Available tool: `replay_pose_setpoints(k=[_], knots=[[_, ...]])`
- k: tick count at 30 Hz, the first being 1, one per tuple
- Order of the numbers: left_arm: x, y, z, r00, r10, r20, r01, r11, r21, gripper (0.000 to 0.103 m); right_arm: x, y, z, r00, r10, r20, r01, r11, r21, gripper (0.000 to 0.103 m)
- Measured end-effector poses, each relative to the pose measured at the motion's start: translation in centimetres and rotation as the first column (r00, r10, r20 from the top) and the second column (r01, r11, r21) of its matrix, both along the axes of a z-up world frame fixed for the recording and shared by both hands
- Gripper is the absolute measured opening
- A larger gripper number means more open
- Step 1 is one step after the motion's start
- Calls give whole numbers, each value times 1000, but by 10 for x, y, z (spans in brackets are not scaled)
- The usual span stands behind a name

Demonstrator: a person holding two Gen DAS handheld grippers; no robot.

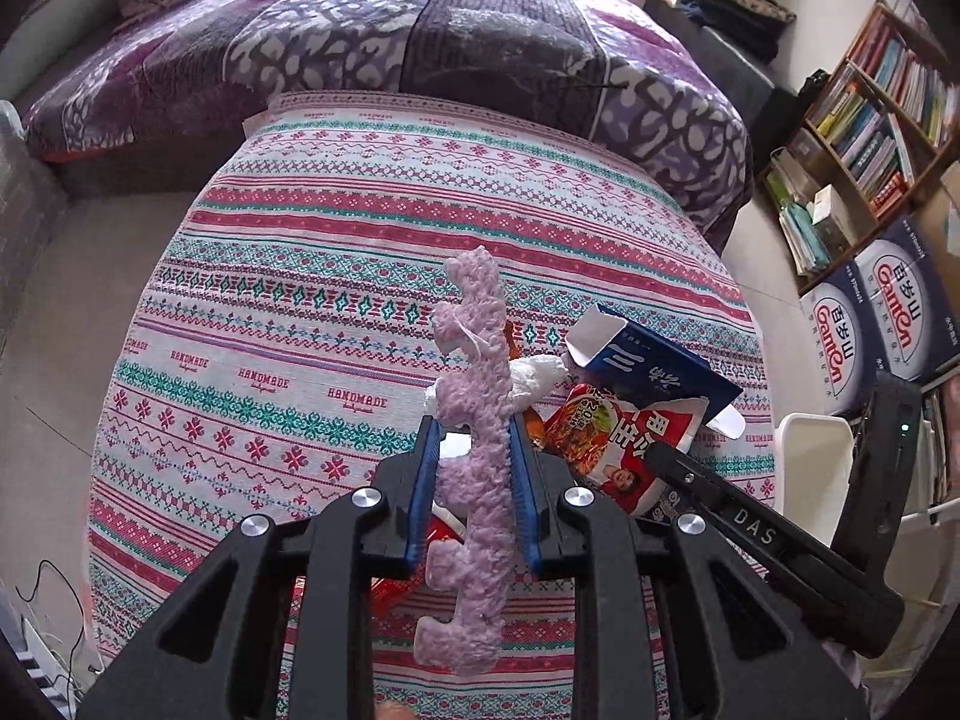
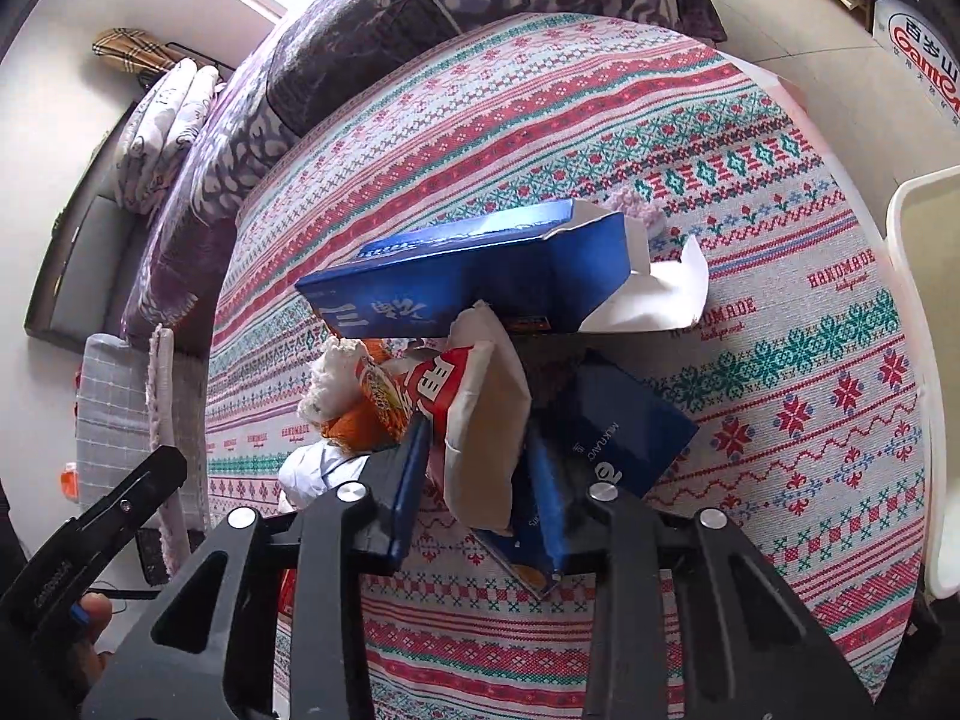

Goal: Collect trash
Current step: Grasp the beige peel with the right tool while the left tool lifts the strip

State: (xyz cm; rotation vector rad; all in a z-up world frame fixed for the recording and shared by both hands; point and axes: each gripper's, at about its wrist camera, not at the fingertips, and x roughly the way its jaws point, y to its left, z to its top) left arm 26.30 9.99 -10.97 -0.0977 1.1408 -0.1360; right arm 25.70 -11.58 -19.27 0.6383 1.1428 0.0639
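Left tongs (image 1: pixel 474 450) are clamped on a fuzzy lilac strip (image 1: pixel 471 420): knobbly, with notched edges, standing upright between the blue pads and sticking out well past the tips and back toward the camera.

Right tongs (image 2: pixel 480 468) are closed on a red-and-white snack wrapper (image 2: pixel 480 414), crumpled, its pale inner side facing the camera. Its lower end hangs between the fingers.

Trash pile sits on the tabletop (image 1: pixel 288 276), which has a striped red/teal patterned cloth. Seen from the left tongs, the pile is just ahead and to the right. Seen from the right tongs, it is directly ahead and touching the tips.
- Long blue carton (image 2: pixel 474 276) with a torn-open white flap lies across the pile just beyond the wrapper, overlapping it.
- Dark blue box (image 2: pixel 618 426) lies right of the right tongs, against the wrapper.
- White crumpled tissue (image 2: pixel 333 378) and something orange sit left of the wrapper, partly hidden.

White bin (image 2: pixel 927 324) stands at the tabletop's right edge. Bed (image 1: pixel 420 36) with a purple quilt is beyond the tabletop. Bookshelf (image 1: pixel 870 120) is far right.
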Motion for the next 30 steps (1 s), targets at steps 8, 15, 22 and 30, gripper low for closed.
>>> replay_pose_setpoints(k=[8,15,22,30], knots=[[-4,6,14,998,34,54,-33,999,-21,23,-9,-5,30,995,7,103,-5,1000,-21,24],[-10,1,31,988,56,144,-55,998,-10,23,-20,-10,66,974,25,226,4,992,-128,23],[-19,-10,46,964,84,251,-90,996,12,23,-32,-17,94,941,39,335,47,968,-245,23],[-26,-25,55,939,107,328,-124,992,31,23,-47,-25,117,901,52,431,130,915,-382,23]])
